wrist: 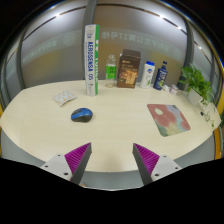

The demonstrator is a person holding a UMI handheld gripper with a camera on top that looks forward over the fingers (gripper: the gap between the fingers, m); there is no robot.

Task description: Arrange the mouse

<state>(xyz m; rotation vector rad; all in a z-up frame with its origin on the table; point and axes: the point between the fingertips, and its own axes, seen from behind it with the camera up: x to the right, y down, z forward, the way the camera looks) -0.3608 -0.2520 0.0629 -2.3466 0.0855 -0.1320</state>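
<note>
A dark blue mouse (pixel 82 115) lies on the pale table (pixel 110 130), left of the middle. A pink and grey mouse pad (pixel 168 118) lies flat to the right of it, well apart. My gripper (pixel 112 158) hovers above the table's near edge, well short of the mouse. Its fingers (pixel 77 157) are spread wide with nothing between them. The mouse sits beyond the left finger.
A tall white box with green lettering (pixel 91 60), a brown box (pixel 128 69), bottles (pixel 149 74) and a small jar (pixel 161 78) stand along the back. A green plant (pixel 196 82) is at the right. A small white packet (pixel 63 97) lies at the left.
</note>
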